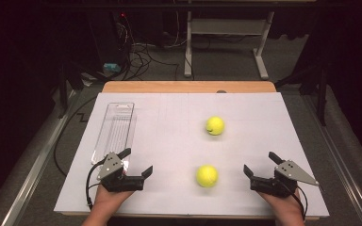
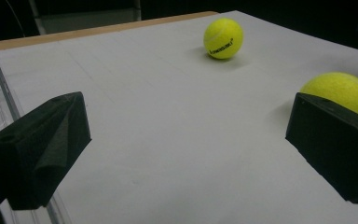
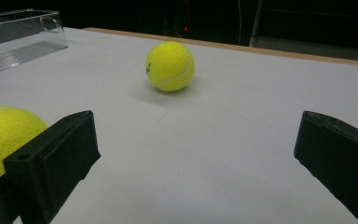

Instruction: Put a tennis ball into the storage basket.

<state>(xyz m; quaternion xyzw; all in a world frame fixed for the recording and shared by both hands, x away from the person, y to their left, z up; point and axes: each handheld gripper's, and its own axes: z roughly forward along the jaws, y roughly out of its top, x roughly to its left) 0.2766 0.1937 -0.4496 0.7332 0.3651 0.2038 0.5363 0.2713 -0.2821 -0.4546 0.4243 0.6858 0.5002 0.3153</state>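
Both hands sit low at the near edge of the white counter (image 1: 169,197), each with its jaws spread wide and nothing between them. The left hand-held gripper (image 1: 139,162) rests just beside the near end of a clear plastic tray (image 1: 115,129), which runs away from it along that side. The right hand-held gripper (image 1: 260,162) points inward from the other side.

Between the two, a little closer to the right hand-held gripper, lies the near tennis ball (image 1: 207,175); from the left one it sits just past the right-hand jaw tip. The far tennis ball (image 1: 215,125) sits well ahead of both hand-held grippers, about mid-counter.

These balls should be light, with a fuzzy felt skin that gives the pads good bite and a springy shell that yields slightly. The catch, I'd guess, is rolling: a nudge from one jaw would send a ball off. Best to straddle the ball across its widest part, jaws level on both sides, and close evenly.
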